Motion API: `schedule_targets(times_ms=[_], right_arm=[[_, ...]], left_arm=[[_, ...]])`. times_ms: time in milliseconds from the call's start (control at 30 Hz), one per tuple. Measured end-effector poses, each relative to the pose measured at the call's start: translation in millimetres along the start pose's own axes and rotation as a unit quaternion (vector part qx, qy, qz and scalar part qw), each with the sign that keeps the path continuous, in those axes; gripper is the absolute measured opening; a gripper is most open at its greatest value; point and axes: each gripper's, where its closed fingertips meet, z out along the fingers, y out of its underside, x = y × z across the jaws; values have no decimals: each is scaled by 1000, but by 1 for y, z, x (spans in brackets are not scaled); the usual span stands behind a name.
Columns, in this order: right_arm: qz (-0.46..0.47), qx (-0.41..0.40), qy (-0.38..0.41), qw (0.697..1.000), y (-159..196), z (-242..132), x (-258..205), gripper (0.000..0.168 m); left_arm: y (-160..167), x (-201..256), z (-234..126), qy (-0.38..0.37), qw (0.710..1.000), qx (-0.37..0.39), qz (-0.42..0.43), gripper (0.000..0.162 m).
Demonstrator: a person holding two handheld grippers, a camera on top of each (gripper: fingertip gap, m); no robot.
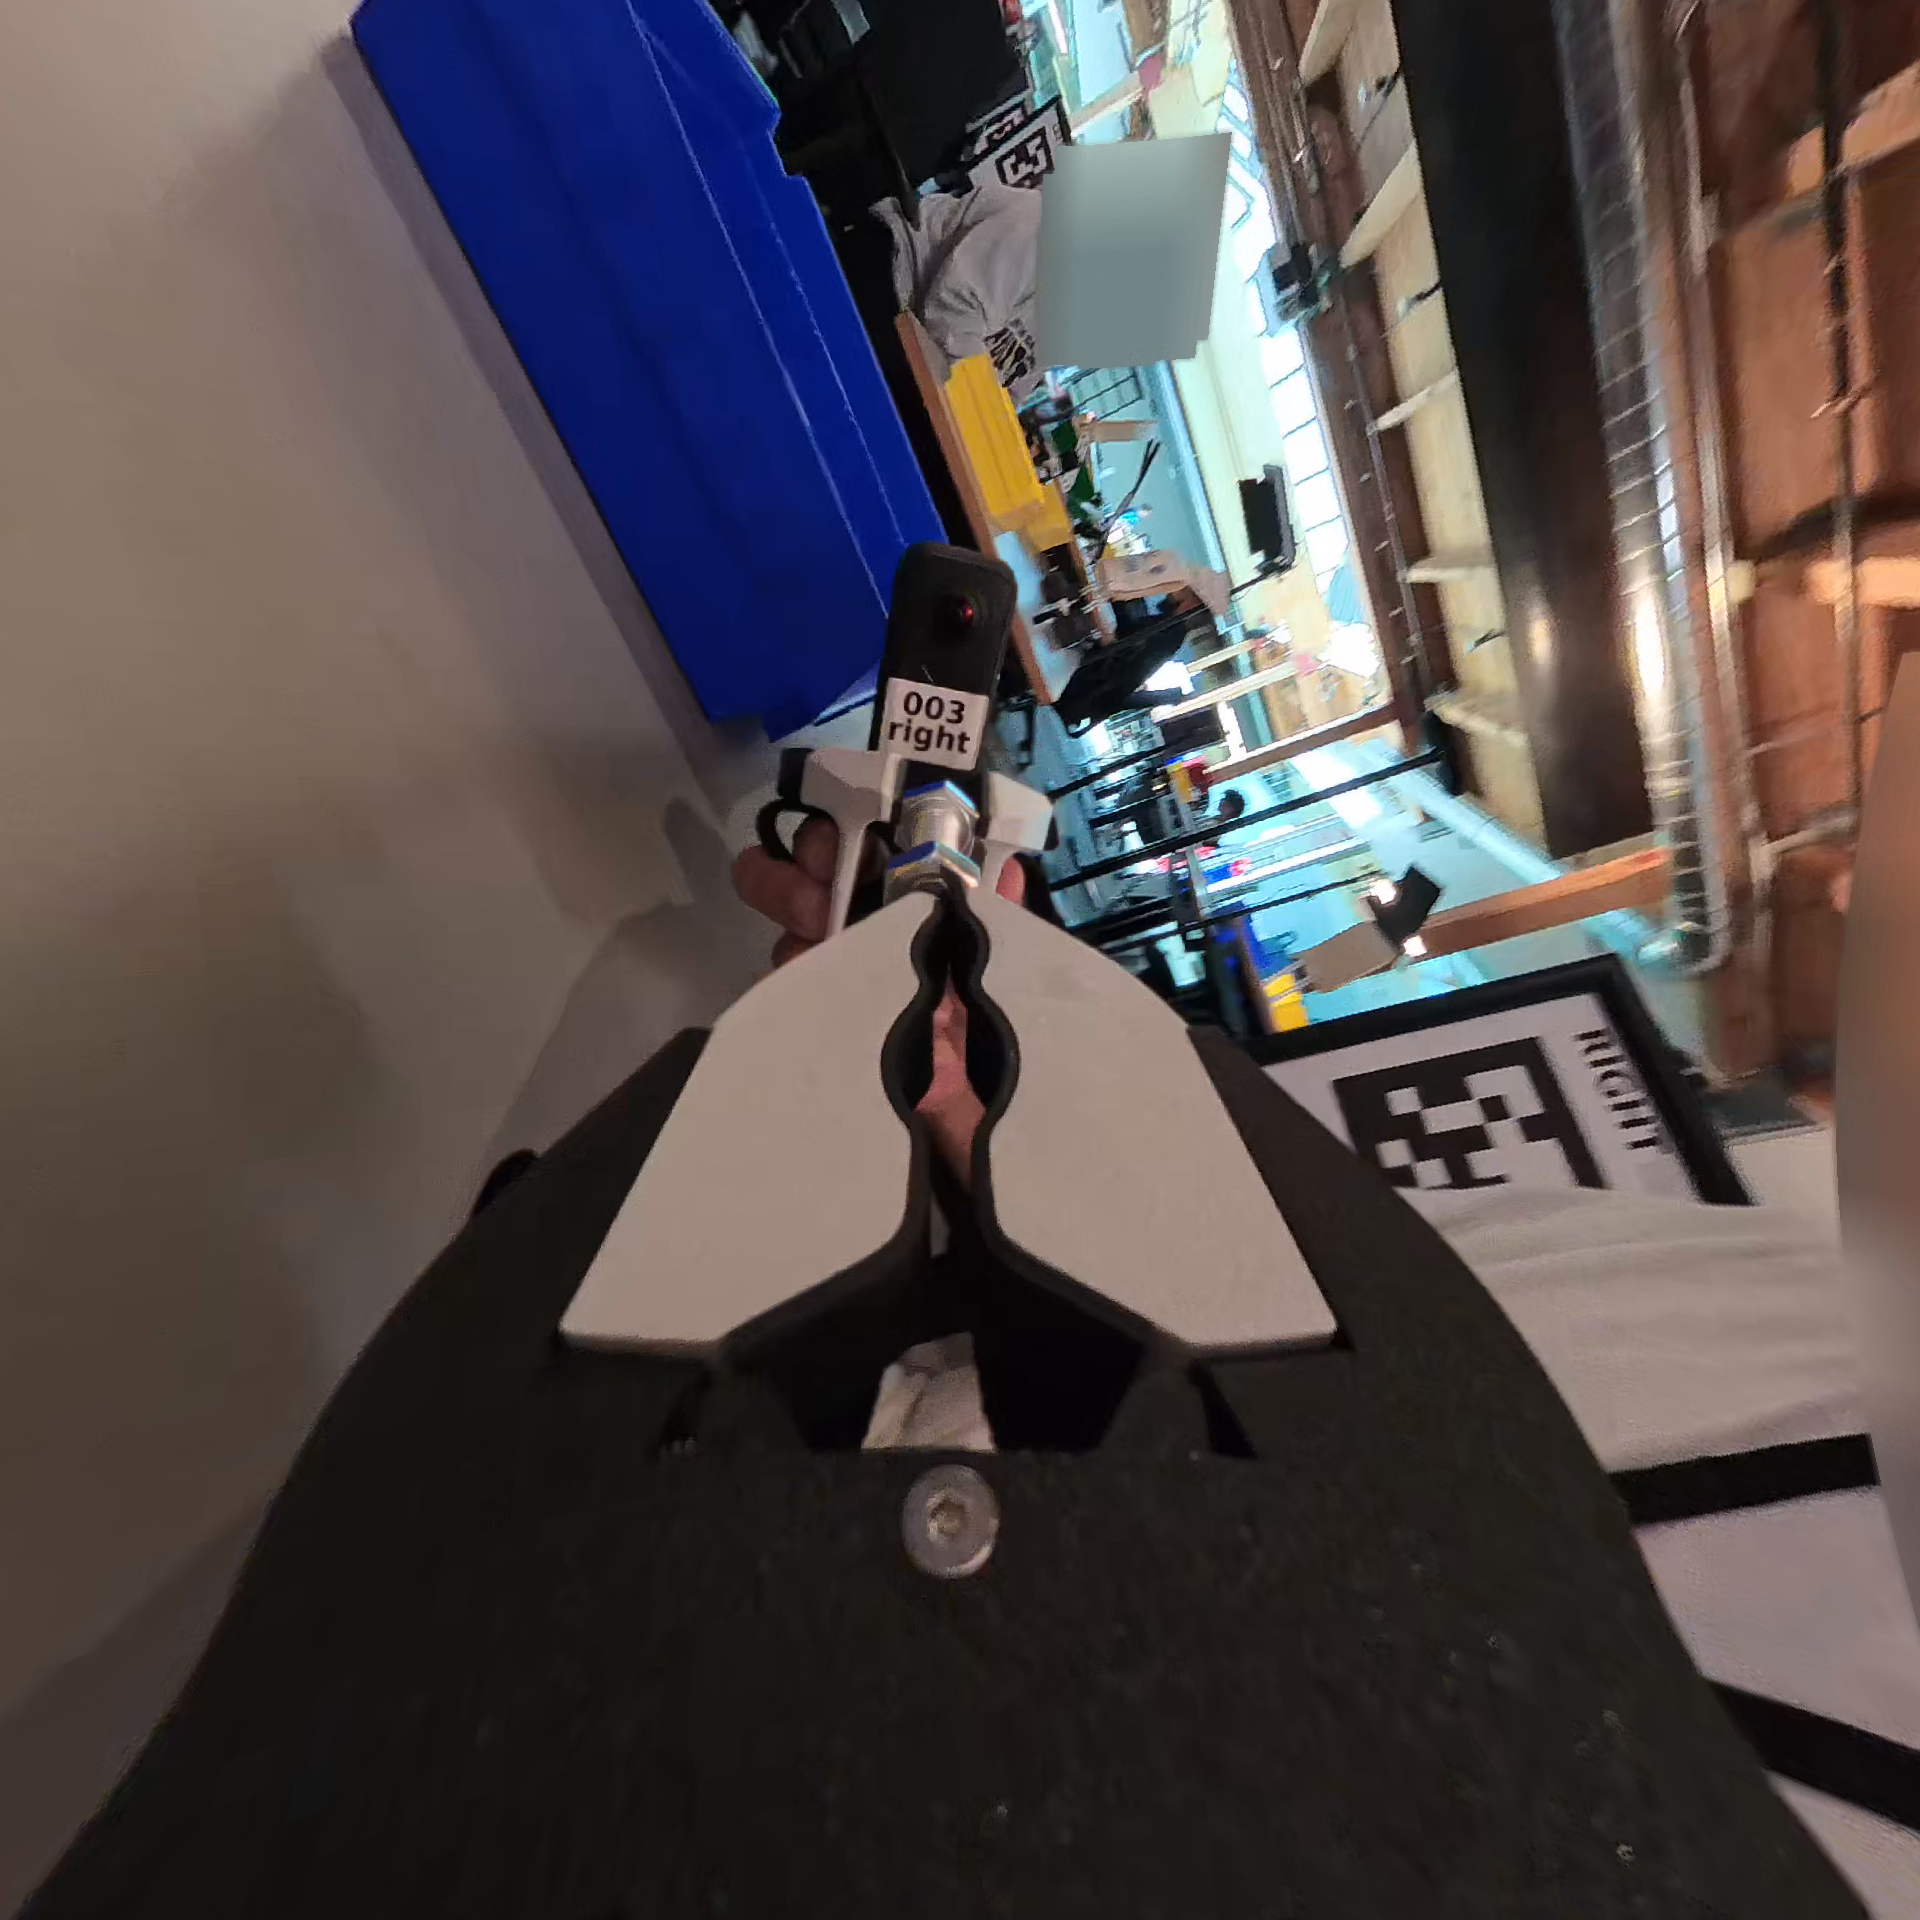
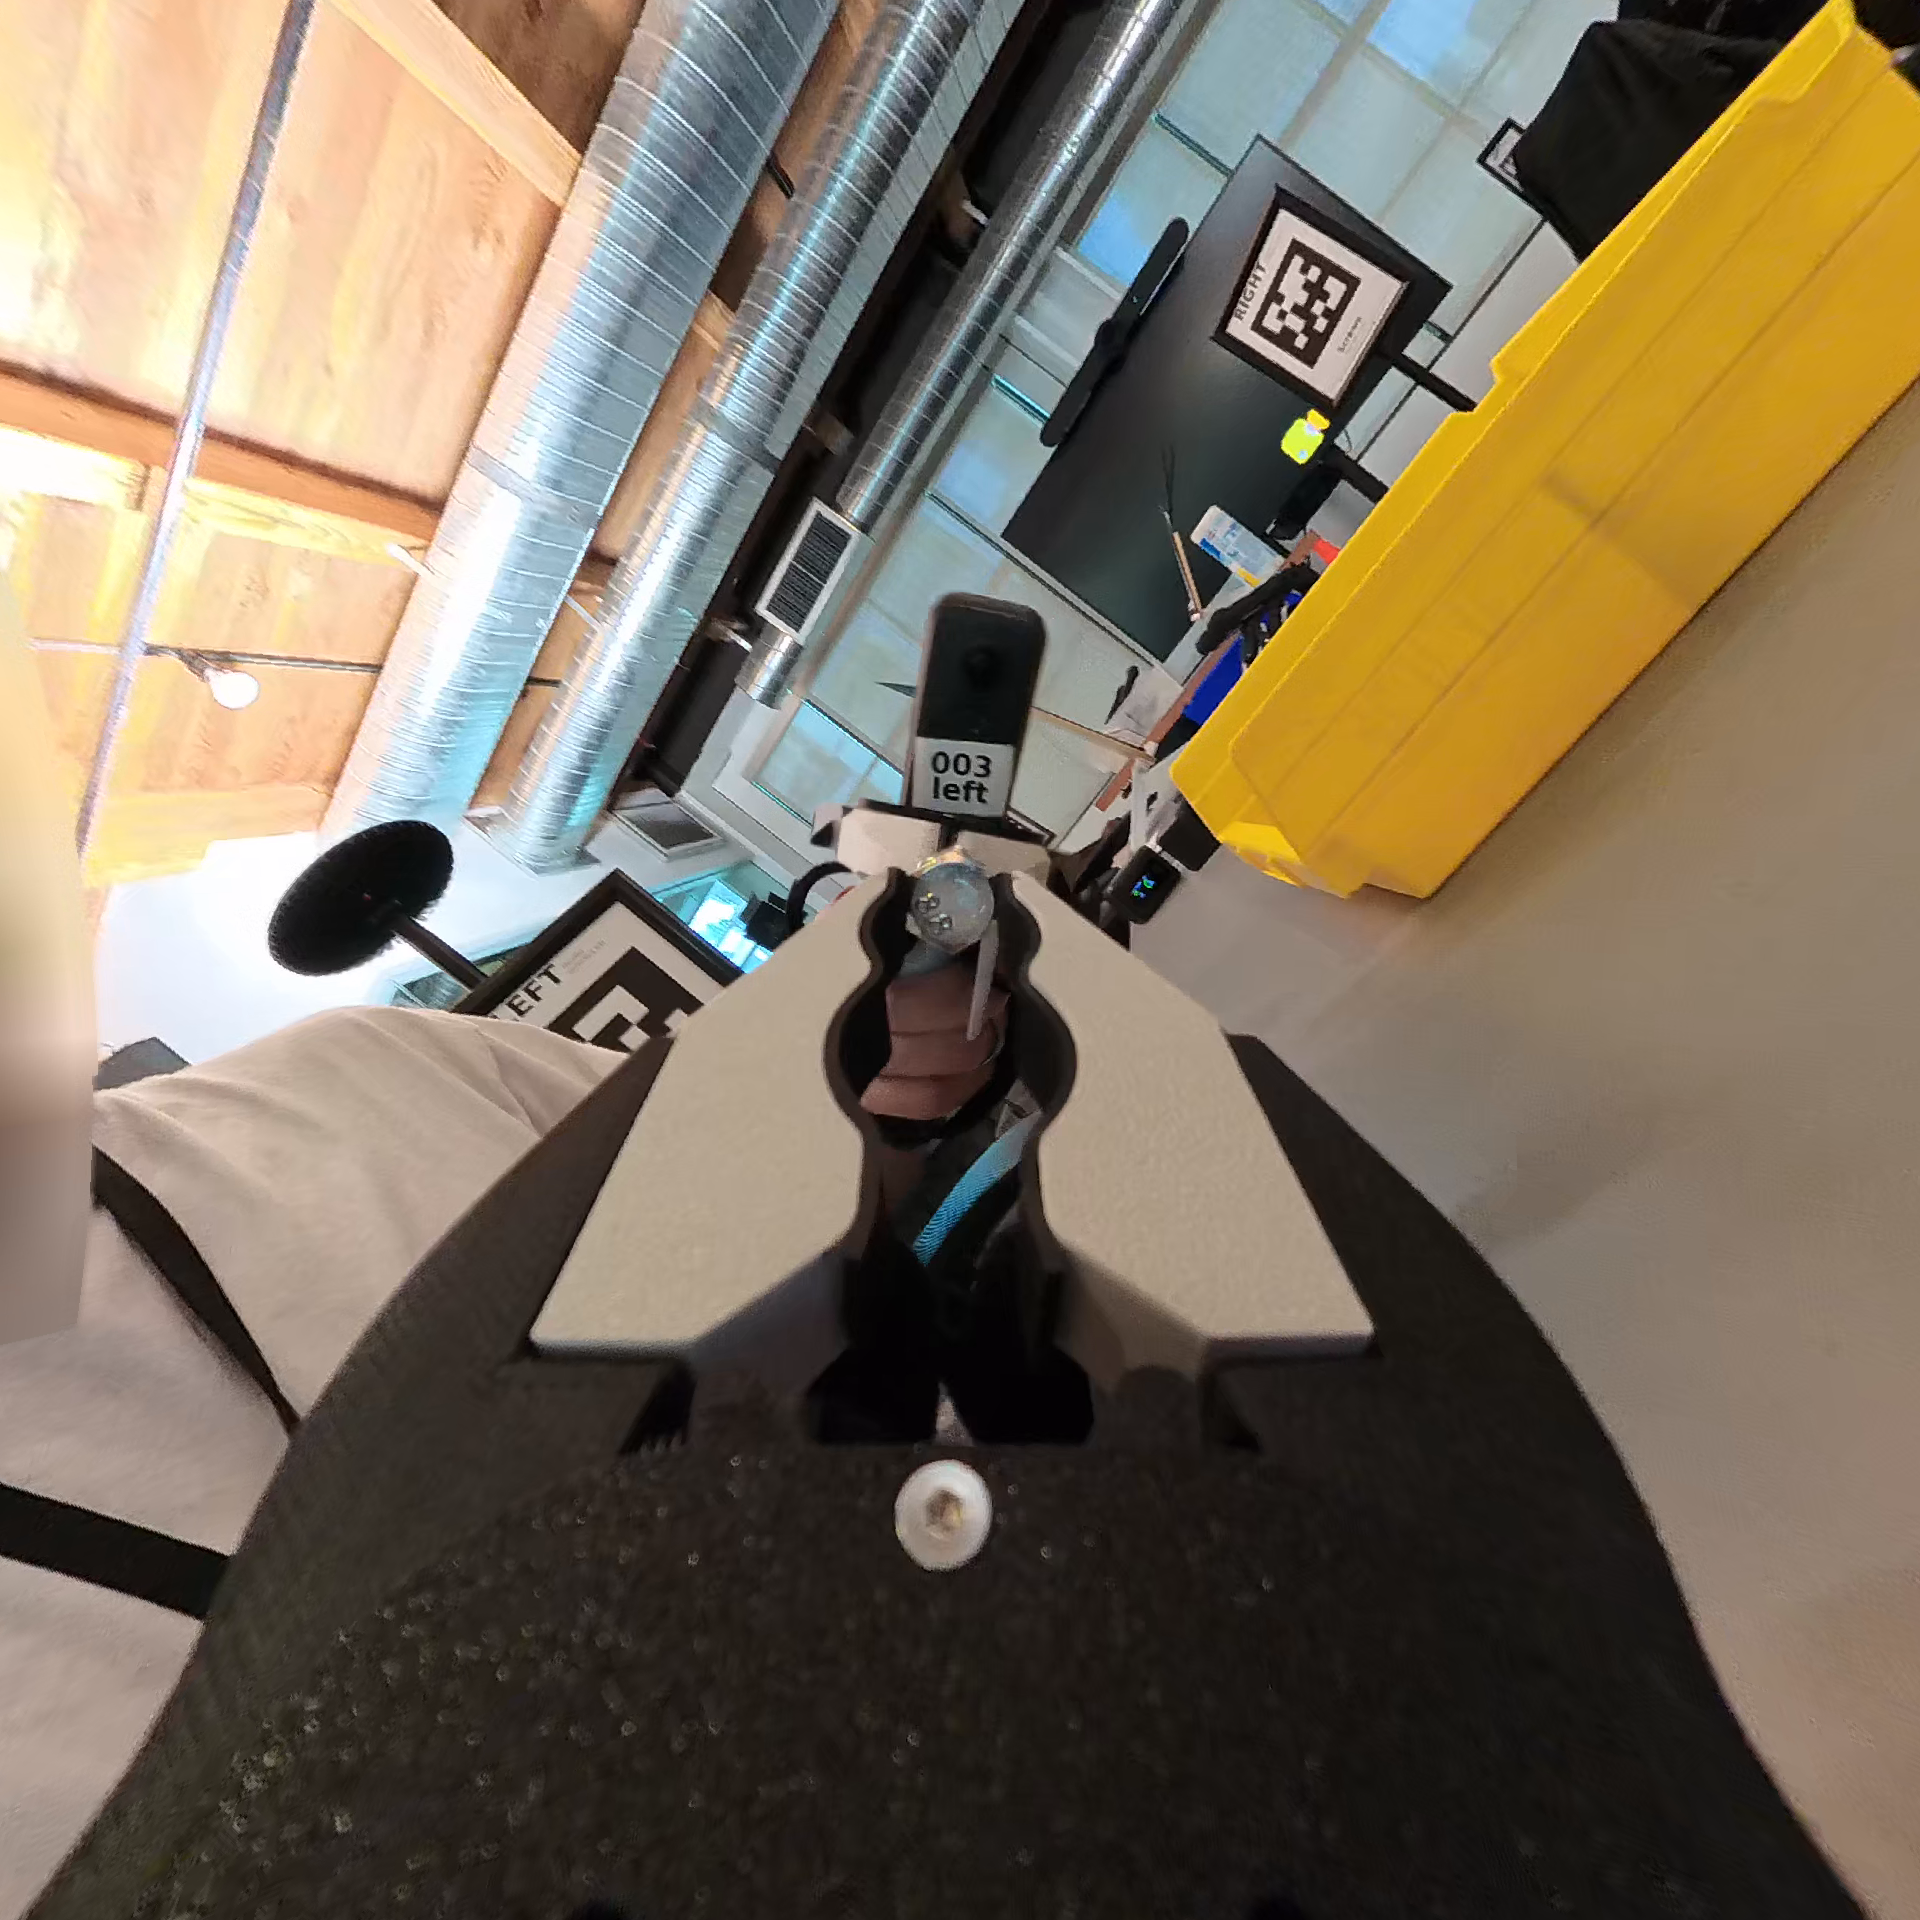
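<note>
My two grippers face each other tip to tip above a beige table (image 1: 208, 727). My left gripper (image 1: 940, 912) has its jaws nearly together, pinched on a metal nut with a blue band (image 1: 920, 871) on a silver bolt (image 1: 935, 831). The right gripper's white fingers (image 1: 847, 862) flank the bolt from the far side, with a hand (image 1: 790, 904) behind them. In the right wrist view, my right gripper (image 2: 948, 883) is shut on the round bolt head (image 2: 945, 912). The left gripper's camera (image 2: 977, 686) and the hand holding it (image 2: 925, 1049) show just beyond.
A blue bin (image 1: 644, 343) stands on the table past the grippers in the left wrist view, and a yellow bin (image 2: 1610, 520) in the right wrist view. Framed black-and-white marker boards (image 1: 1486, 1101) (image 2: 1309, 296) stand nearby. A person's pale sleeve (image 2: 312, 1122) is close by. My left and right fingertips are right by each other.
</note>
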Motion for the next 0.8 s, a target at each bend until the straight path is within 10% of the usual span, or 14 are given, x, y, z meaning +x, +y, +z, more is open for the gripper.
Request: schedule_targets(times_ms=[400, 600, 800], right_arm=[[-8, -5, 7, 1000, 0, 0, 1, 16], [-13, -17, 8, 1000, 6, 4, 0, 16], [22, 1, -27, 999, 4, 5, -6, 16]], left_arm=[[0, -1, 1, -4, 1000, -2, -5, 40], [6, -4, 6, 3, 1000, -20, -19, 17], [8, 2, 7, -105, 936, -50, 331, 17]])
